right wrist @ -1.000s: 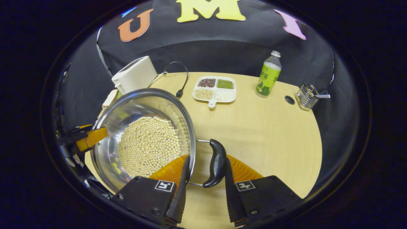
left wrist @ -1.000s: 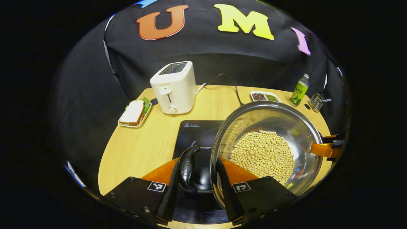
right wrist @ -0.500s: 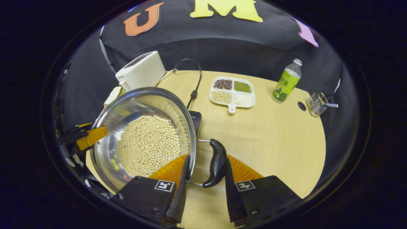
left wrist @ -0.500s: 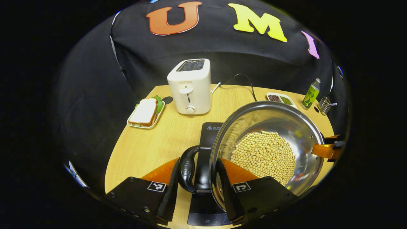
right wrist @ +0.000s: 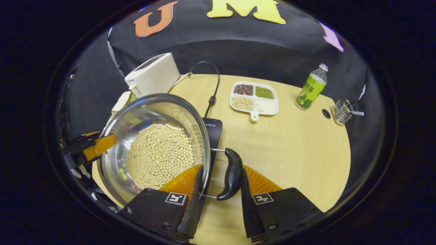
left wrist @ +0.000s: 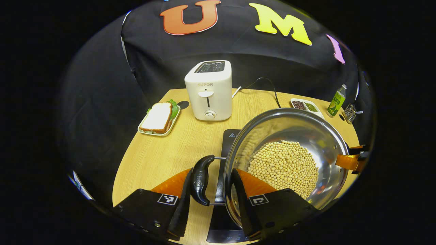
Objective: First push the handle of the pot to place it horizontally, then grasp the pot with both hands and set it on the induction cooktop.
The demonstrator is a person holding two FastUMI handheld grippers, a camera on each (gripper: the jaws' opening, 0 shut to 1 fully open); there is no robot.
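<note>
Round stainless-steel pot (left wrist: 306, 136) filled with pale soybeans (left wrist: 284, 166) is held in the air over the black induction cooktop (left wrist: 229, 143) on the light wooden table (left wrist: 153, 160) — gripped from both sides. Left gripper (left wrist: 211, 190) is clamped across the pot's rim, one finger outside against the black curved side handle (left wrist: 201, 178), the other inside the bowl. Right gripper (right wrist: 219, 190) grasps the opposite black side handle (right wrist: 231, 173) and rim the same way. White toaster (left wrist: 209, 90), sandwich on a small tray (left wrist: 158, 119), divided white dish of beans (right wrist: 253, 98), green drink bottle (right wrist: 311, 86) and wire holder (right wrist: 342, 110) stand farther back — well apart from the pot.
</note>
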